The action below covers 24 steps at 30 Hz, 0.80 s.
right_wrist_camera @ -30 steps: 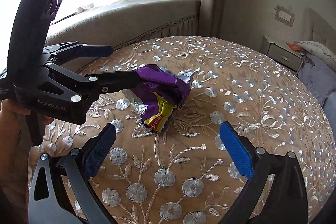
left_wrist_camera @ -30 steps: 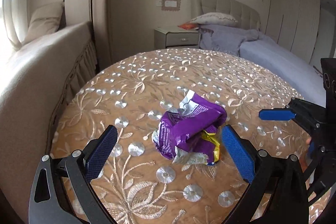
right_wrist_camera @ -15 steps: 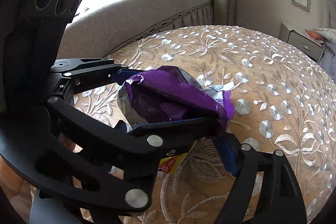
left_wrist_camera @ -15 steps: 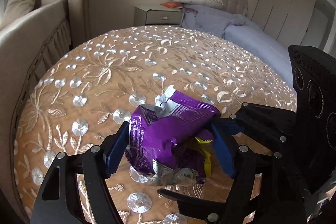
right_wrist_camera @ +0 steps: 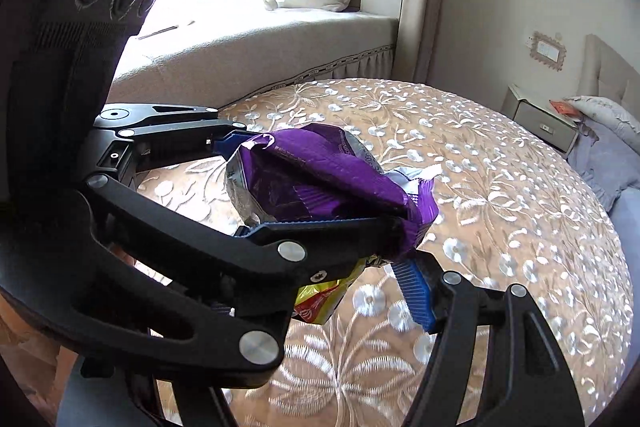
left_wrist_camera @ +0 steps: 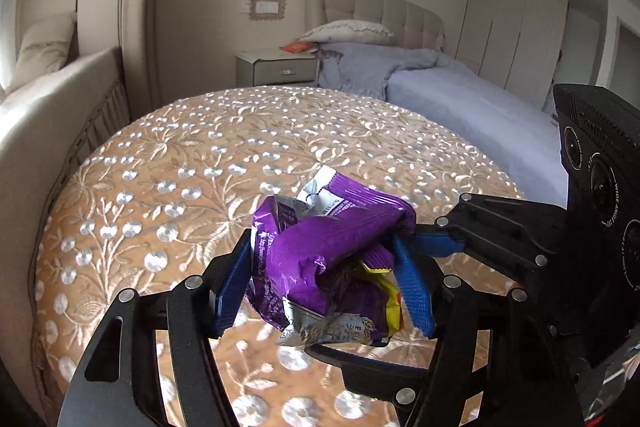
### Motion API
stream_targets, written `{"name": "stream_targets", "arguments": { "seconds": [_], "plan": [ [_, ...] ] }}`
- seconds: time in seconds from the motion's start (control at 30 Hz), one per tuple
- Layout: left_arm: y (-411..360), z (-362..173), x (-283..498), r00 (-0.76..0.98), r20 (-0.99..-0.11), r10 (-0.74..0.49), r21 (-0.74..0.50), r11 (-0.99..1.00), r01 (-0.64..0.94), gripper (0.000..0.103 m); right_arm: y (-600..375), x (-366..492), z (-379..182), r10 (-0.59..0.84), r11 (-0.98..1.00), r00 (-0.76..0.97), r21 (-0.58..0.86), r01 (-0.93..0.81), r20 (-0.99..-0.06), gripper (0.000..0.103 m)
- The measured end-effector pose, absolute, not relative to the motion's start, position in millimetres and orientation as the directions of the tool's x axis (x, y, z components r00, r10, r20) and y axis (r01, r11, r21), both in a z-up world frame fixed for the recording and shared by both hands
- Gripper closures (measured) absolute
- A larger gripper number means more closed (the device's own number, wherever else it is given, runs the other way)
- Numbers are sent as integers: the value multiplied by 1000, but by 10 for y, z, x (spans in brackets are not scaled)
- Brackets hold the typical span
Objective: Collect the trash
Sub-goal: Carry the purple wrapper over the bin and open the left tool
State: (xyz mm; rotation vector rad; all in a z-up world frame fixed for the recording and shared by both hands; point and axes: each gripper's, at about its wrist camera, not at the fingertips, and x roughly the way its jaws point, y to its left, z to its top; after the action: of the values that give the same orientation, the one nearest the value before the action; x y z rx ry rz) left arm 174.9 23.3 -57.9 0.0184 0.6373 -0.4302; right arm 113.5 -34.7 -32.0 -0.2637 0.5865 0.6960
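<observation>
A crumpled purple snack bag (left_wrist_camera: 328,255) with a yellow patch hangs just above the round table's tan embroidered cloth (left_wrist_camera: 192,179). My left gripper (left_wrist_camera: 320,263) has its blue pads (left_wrist_camera: 230,287) pressed on both sides of the bag, and its jaws are closing. My right gripper (left_wrist_camera: 360,291) comes in from the right across the left one, its jaws also closing, with the bag between them. In the right wrist view the bag (right_wrist_camera: 320,179) sits behind the left gripper's finger (right_wrist_camera: 320,231). One right pad (right_wrist_camera: 414,291) touches the bag's lower edge. The other is hidden.
A bed (left_wrist_camera: 460,99) with lilac bedding and a nightstand (left_wrist_camera: 276,69) stand beyond the table. A cushioned window bench (right_wrist_camera: 280,39) curves along the table's far side. Wardrobe doors (left_wrist_camera: 520,27) line the back wall.
Both grippers went from wide open beside the bag to closed around it from two sides. The bag has come up off the cloth and is more crumpled.
</observation>
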Motion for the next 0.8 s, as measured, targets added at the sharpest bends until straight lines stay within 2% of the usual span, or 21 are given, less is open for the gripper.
{"name": "stream_targets", "arguments": {
  "seconds": [0.13, 0.3, 0.53, 0.8],
  "plan": [
    [-237, -577, 1183, 716, -546, -435, -109, 884, 455, 36, -821, 549, -351, 471, 804, 680, -43, -592, -562, 33],
    [-933, -671, 606, 668, -545, -507, -87, 826, 556, 35, -1412, -89, -495, 363, 888, 742, -31, -458, -564, 32],
    [-1745, -883, 76, 537, -577, -616, -97, 704, 703, 34, -2091, -736, -759, 234, 964, 777, 37, -263, -585, 32],
    [-2547, -1144, -311, 396, -620, -677, -98, 568, 817, 34, -2725, -1187, -1069, 123, 992, 784, 100, -78, -609, 32]
  ]
}}
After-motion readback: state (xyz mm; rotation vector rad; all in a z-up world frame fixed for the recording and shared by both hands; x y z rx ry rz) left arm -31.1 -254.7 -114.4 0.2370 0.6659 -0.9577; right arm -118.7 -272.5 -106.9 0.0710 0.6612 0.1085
